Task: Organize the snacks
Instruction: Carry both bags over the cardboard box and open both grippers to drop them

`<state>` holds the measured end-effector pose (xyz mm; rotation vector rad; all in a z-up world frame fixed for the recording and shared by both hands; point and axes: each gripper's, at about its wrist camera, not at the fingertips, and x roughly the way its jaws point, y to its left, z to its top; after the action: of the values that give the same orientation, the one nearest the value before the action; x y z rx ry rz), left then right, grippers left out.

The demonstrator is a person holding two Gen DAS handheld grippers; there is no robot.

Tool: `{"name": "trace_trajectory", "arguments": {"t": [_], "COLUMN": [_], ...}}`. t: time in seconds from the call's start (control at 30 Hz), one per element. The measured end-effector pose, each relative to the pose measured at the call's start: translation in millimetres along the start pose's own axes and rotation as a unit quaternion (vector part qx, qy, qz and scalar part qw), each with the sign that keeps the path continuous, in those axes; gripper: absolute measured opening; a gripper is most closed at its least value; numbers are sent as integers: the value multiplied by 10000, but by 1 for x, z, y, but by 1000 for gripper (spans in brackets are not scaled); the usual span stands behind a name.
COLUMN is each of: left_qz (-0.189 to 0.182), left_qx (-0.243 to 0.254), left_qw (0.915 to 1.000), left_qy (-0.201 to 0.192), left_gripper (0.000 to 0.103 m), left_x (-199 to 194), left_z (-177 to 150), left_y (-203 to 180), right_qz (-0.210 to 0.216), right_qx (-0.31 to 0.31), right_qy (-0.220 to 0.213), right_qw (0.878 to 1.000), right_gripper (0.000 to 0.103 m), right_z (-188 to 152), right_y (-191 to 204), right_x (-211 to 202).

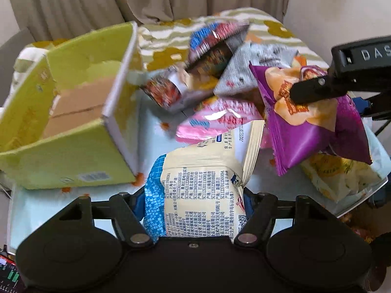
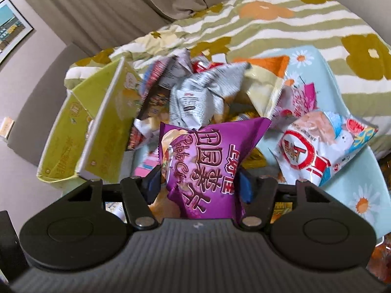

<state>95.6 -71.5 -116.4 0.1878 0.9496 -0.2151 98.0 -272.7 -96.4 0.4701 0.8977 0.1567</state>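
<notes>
Left gripper (image 1: pixel 194 210) clenched on cream-and-blue crinkly foil snack packet (image 1: pixel 195 195), right gripper (image 2: pixel 199 185) clenched on purple foil chip bag (image 2: pixel 207 161); both right of open yellow-green cardboard box (image 1: pixel 73 122). Probably light, puffy, slippery: grip the seams.

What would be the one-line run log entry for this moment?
left gripper: shut on cream packet | right gripper: shut on purple chip bag | green box: open, empty

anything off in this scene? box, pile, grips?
The green box is tipped askew, leaning instead of sitting flat, and holds no snacks that I can see. The snacks lie in a loose heap beside it. Both grips look fine: left gripper on a cream packet, right gripper on a purple bag.
</notes>
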Motion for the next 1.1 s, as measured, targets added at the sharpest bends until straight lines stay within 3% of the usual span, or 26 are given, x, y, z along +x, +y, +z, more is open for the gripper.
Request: {"name": "trace_trajectory", "arguments": {"t": [0.3, 0.57, 0.83, 1.1], "left_qz": [431, 1040, 1593, 1407], "left_qx": [-359, -717, -645, -512], "left_qw": [9960, 9843, 9724, 9769], "left_qy": [-700, -1233, -1576, -1524], "left_gripper": [73, 73, 74, 74], "left_x": [-55, -94, -99, -61], "left_z": [20, 41, 82, 132], "left_y": [30, 69, 132, 203], "right_qz": [417, 797, 980, 763], "right_qx": [-512, -1054, -1384, -1314], "right_qy": [-326, -477, -598, -665], "right_qw": [9973, 9901, 9837, 9862], "right_gripper": [77, 77, 77, 77], "right_z": [18, 39, 66, 97], "right_y": [43, 86, 150, 214], "right_x": [-27, -29, -3, 50]}}
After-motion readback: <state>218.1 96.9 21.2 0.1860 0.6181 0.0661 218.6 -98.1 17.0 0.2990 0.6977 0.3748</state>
